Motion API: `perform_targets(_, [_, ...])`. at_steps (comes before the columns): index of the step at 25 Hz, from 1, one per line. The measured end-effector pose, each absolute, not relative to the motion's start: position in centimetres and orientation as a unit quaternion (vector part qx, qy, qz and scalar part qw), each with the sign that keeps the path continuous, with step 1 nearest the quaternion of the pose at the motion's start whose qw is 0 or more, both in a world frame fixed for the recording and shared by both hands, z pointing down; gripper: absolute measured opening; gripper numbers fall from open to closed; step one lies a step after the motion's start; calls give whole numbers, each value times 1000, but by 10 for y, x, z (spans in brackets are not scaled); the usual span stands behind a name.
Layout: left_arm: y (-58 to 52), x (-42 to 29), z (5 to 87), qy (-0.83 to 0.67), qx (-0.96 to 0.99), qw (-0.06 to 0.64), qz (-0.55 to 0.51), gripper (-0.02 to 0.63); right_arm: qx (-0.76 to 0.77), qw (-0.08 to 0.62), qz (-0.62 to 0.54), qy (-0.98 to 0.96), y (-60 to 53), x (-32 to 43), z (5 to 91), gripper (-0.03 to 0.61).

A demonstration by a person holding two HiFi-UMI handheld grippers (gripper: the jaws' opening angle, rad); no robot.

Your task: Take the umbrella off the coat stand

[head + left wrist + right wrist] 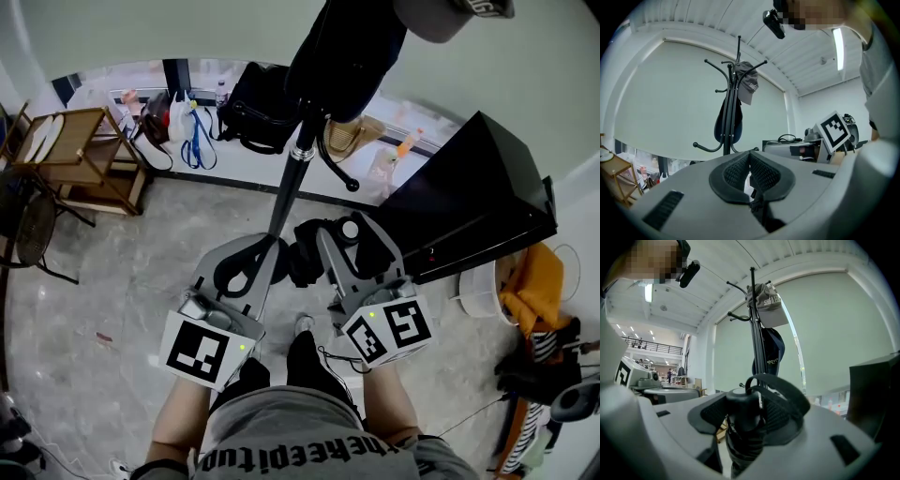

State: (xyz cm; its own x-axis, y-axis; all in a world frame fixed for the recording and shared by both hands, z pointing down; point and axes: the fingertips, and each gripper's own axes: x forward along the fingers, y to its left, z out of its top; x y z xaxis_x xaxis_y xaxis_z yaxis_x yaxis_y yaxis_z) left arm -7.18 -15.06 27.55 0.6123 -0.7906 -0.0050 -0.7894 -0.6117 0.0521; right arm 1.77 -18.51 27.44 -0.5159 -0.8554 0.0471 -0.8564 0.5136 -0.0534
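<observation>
right gripper (753, 397) – clamping umbrella (742, 425), left gripper (750, 161) closed

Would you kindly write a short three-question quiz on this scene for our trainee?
1. True or false: the left gripper has its jaws wide apart.
2. What hangs at the top of the coat stand? A) a scarf B) a cap C) a helmet
3. Fill in: the right gripper is shut on the ____.
Key: 1 false; 2 B; 3 umbrella.
</observation>
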Motion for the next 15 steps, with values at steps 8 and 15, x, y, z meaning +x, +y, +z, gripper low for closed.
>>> perform_targets(8, [-144, -80, 273, -439, 898, 5, -16, 15, 503, -1, 27, -864, -163, 18, 266, 227])
perform_targets(15, [-136, -90, 272, -444, 896, 6, -14, 15, 515, -8, 20, -857, -145, 21, 263, 215])
